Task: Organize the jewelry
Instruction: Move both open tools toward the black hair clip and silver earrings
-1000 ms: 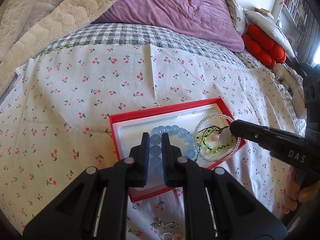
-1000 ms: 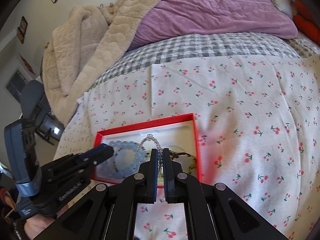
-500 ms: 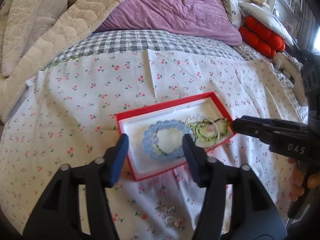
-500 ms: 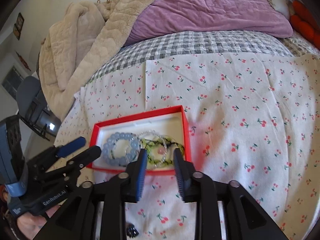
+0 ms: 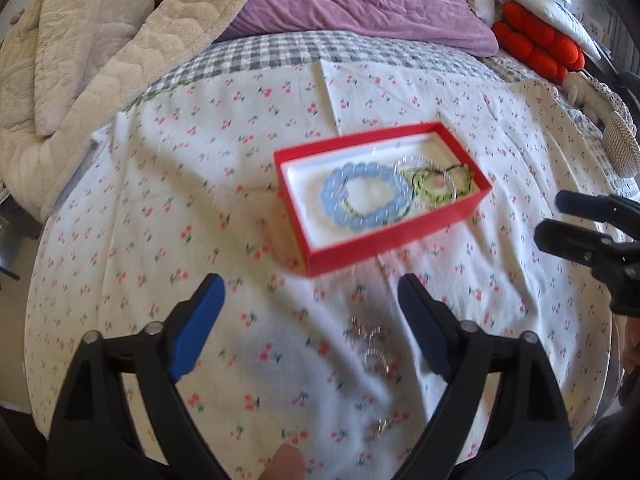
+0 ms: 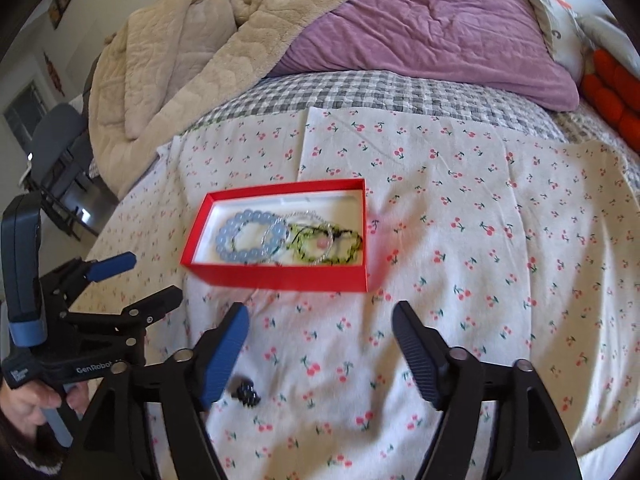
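Observation:
A red box lies on the cherry-print cloth. In it are a blue bead bracelet, a clear bead bracelet and a green cord bracelet. My left gripper is open and empty, pulled back from the box, above several loose silver rings. My right gripper is open and empty, near of the box. A small black piece lies by its left finger.
The cherry-print cloth covers the bed. A beige blanket and purple duvet lie behind. Red cushions sit at the far right. A chair stands off the bed at left.
Both grippers let go of their bracelets, which now lie in the box. Both opened wide and drew back and up from the box.

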Demonstrator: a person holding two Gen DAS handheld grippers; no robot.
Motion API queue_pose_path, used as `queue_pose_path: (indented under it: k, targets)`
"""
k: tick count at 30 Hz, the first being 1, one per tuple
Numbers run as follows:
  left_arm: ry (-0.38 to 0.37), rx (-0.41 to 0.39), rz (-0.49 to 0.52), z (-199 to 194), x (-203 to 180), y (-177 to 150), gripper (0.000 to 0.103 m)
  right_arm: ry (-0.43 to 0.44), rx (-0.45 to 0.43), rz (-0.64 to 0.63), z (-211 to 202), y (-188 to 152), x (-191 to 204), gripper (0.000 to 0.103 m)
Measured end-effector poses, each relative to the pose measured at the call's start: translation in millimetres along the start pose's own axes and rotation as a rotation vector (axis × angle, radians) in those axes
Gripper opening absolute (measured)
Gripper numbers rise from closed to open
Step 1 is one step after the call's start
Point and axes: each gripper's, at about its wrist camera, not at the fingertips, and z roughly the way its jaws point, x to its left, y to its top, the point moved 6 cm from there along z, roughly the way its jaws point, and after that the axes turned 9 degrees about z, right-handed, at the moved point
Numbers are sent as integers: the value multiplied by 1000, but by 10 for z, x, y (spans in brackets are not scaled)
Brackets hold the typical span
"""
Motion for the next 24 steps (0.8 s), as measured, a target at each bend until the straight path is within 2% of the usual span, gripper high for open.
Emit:
queue_pose_path:
  k: [1,4,11,13,19,24]
  targets:
    - [-4,6,-3,-25,1,-40,98,-6,-4,-5,-18,-22,4,87]
    - [-20,14,0,-76,-3,-129,101,-36,-22,-23,-85,-130,6,91]
    - [-14,50,37,-90,40,-337,102,-77,19,-65,-55,-384,-18,91]
    - [11,68,57,-47,72,-396,102,-100,52,-101,13,-506,-27,91]
    - [17,140,66,151,127,-642,102,-166,172,-224,279,-874,-50,91]
    - [12,136,122,236,52,-744,102,-184,247,-266,481,-1101,-118,91]
